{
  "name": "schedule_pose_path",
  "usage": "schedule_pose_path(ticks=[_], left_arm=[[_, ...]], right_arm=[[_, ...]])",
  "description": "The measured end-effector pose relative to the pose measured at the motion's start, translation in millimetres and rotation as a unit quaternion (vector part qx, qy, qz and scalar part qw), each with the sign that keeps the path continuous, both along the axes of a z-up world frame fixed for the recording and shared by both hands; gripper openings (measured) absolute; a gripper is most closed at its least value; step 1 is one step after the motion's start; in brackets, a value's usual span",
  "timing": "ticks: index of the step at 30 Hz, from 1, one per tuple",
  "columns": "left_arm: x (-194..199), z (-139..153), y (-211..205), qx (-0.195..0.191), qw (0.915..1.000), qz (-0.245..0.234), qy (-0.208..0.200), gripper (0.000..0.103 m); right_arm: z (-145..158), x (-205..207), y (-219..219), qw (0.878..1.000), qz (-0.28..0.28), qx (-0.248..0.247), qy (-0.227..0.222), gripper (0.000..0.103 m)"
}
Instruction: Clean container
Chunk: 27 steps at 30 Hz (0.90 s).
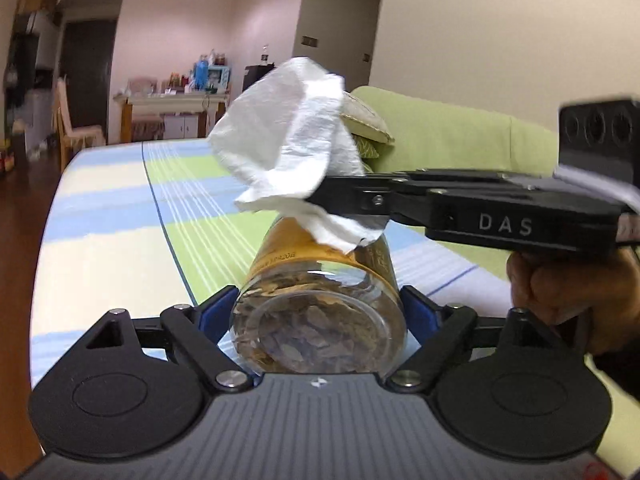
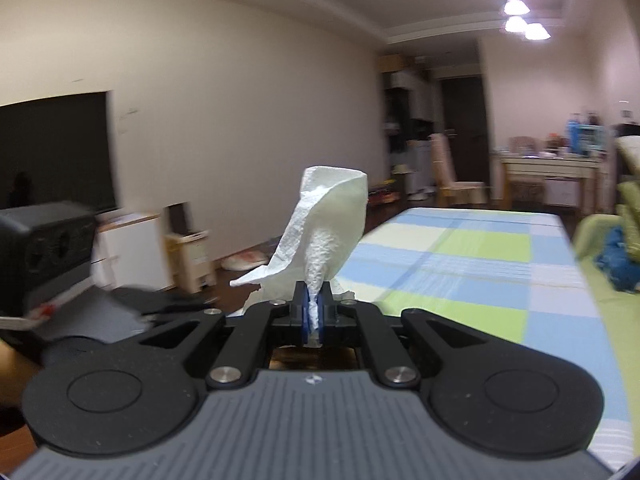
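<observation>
Clamped between the left gripper (image 1: 320, 312) pads, the jar (image 1: 320, 300) lies level above the table (image 1: 120, 208), so the right gripper (image 2: 315, 312), pinching the tissue (image 2: 324, 220), should wipe gently.

A table (image 2: 460, 264) under a blue-green checked cloth (image 1: 120, 216), apparently bare.

left gripper (image 1: 320, 312) clamped, right gripper (image 2: 314, 312) pinched (level)

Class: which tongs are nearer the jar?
Left. The left tongs grip the jar; the right tongs hold the paper towel at its far end.
</observation>
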<state>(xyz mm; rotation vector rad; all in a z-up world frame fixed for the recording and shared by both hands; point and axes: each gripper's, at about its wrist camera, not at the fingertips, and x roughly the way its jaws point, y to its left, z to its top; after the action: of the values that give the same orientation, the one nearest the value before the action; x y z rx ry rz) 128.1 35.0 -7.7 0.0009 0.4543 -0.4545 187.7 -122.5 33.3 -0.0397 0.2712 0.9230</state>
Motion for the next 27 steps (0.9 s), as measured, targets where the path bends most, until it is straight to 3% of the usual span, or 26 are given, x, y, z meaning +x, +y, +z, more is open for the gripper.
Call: schedule_pose_path(ticks=[4,7,9,12,14,18,23,27], left_arm=[[-14,0,-21,0.101,0.9936,-0.01,-0.05,0.085],[-24,-3,-38,0.182,0.979,-0.011,-0.091,0.085],[-29,-6,-42,0.21,0.972,-0.011,-0.106,0.085],[-35,-9,-46,0.226,0.9672,-0.013,-0.115,0.085],[-44,-11,-51,0.233,0.9653,-0.014,-0.117,0.085],[-41,-14,-59,0.22,0.969,-0.012,-0.111,0.085],[-33,-13,-67,0.214,0.9708,-0.011,-0.109,0.085],[-34,-12,-70,0.204,0.9734,-0.01,-0.104,0.087]], right_arm=[[2,-7,8,0.999,0.014,-0.03,-0.029,0.002],[0,5,2,0.998,-0.035,-0.039,-0.043,0.002],[-1,11,-4,0.998,-0.051,-0.026,-0.032,0.002],[-2,7,-8,0.998,-0.049,-0.012,-0.022,0.003],[-2,1,-7,1.0,-0.008,0.0,-0.012,0.003],[-1,-13,2,0.999,0.027,-0.015,-0.029,0.003],[-2,10,-7,0.998,-0.049,-0.01,-0.025,0.002],[-4,8,-5,0.998,-0.053,-0.006,-0.025,0.002]])
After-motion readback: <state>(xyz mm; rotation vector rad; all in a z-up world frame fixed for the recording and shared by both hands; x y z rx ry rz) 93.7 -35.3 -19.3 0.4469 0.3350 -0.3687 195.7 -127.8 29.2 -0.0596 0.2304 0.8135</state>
